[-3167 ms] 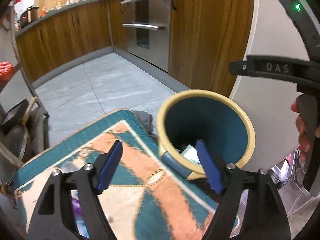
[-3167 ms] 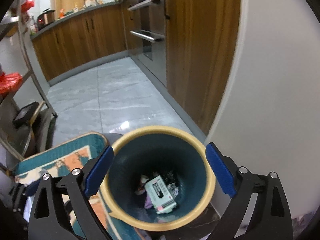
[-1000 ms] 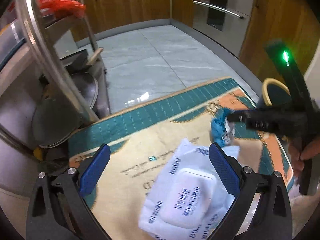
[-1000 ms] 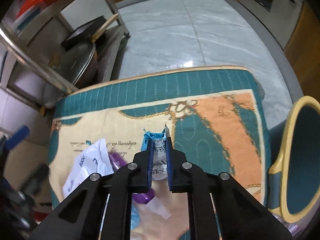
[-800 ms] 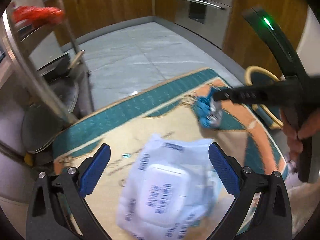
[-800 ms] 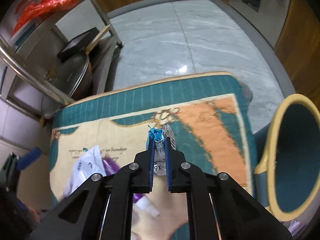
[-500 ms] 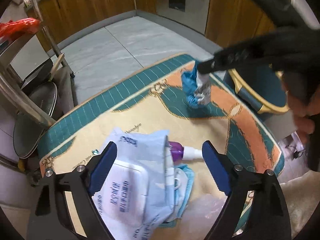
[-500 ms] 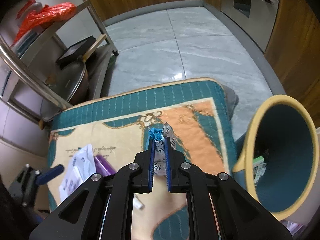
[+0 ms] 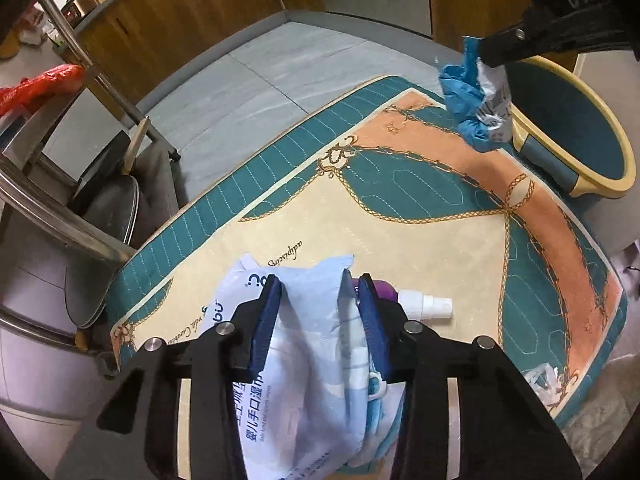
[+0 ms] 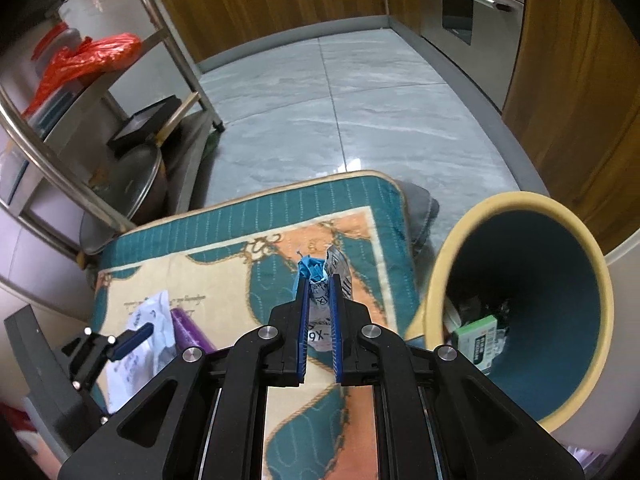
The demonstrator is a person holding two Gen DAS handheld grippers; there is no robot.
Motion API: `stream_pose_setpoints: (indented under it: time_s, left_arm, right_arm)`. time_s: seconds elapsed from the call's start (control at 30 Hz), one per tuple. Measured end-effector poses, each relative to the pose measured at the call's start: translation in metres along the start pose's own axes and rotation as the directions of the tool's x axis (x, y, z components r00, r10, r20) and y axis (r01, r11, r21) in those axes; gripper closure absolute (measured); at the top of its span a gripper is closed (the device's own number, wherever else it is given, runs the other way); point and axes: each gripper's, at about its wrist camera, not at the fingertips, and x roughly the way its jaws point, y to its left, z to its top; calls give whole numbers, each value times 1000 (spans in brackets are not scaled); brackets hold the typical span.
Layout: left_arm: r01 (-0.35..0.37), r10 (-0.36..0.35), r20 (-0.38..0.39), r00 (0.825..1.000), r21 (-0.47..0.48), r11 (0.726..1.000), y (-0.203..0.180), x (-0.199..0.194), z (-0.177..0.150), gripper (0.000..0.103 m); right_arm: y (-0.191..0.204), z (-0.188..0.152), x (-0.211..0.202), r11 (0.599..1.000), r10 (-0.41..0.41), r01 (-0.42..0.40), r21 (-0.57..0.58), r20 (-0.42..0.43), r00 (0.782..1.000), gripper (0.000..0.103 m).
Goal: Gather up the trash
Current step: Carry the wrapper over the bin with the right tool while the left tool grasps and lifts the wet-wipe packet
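Note:
A white wet-wipes packet [image 9: 308, 344] lies on the patterned mat [image 9: 400, 232]. My left gripper [image 9: 318, 282] is over it, and its jaws are closing with the packet pinched and buckled between the blue pads. A purple spray bottle [image 9: 424, 304] lies just right of it. My right gripper [image 10: 318, 282] is shut on a crumpled blue and white wrapper [image 10: 312, 270], held above the mat's far right corner. In the left wrist view that wrapper [image 9: 468, 96] hangs beside the rim of the cream bin [image 9: 616, 148]. Inside, the bin [image 10: 520, 200] is teal and holds some trash.
A metal rack [image 10: 52, 160] with pans and a red bag stands left of the mat. Wooden cabinets and an oven [image 10: 468, 4] line the far side of the tiled floor. Crumpled clear plastic [image 9: 548, 380] lies at the mat's right edge.
My left gripper dropped over the wipes packet and its jaws narrowed around it. My right gripper rose with the wrapper and moved towards the bin.

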Motion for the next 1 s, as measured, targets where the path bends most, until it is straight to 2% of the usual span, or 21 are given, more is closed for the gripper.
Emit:
stream_pose_setpoints:
  time_s: [0.23, 0.3, 0.53, 0.67, 0.8, 0.87, 0.97, 1.0]
  left_arm:
    - [3, -2, 60, 998, -12, 1000, 2, -17, 5, 83]
    - [5, -3, 88, 996, -24, 1000, 10, -29, 6, 84]
    - [35, 11, 224, 975, -199, 979, 65, -90, 4, 88]
    - [45, 35, 312, 949, -243, 969, 81, -123, 4, 90]
    - [79, 37, 414, 910, -260, 962, 88, -160, 7, 90]
    - [110, 20, 457, 889, -255, 961, 88, -173, 9, 90]
    - [181, -38, 526, 850, -222, 958, 78, -191, 17, 90]
    - [195, -53, 536, 843, -212, 958, 74, -193, 19, 90]
  right_arm:
    - [-1, -1, -2, 1000, -8, 8, -22, 5, 1000, 92]
    - [0, -2, -5, 999, -9, 10, -31, 11, 1000, 92]
    - [-2, -5, -31, 1000, 25, -25, -3, 62, 998, 92]
    - [-5, -8, -55, 1000, 4, -4, 0, 115, 993, 92]
    - [-14, -14, -86, 1000, -6, 2, 24, 170, 985, 92]
    - [-19, -19, -99, 999, -24, 17, 37, 191, 981, 92]
    - [-34, -29, -127, 997, -67, 54, 62, 234, 970, 92]
    - [-38, -31, -133, 995, -80, 65, 69, 245, 966, 92]
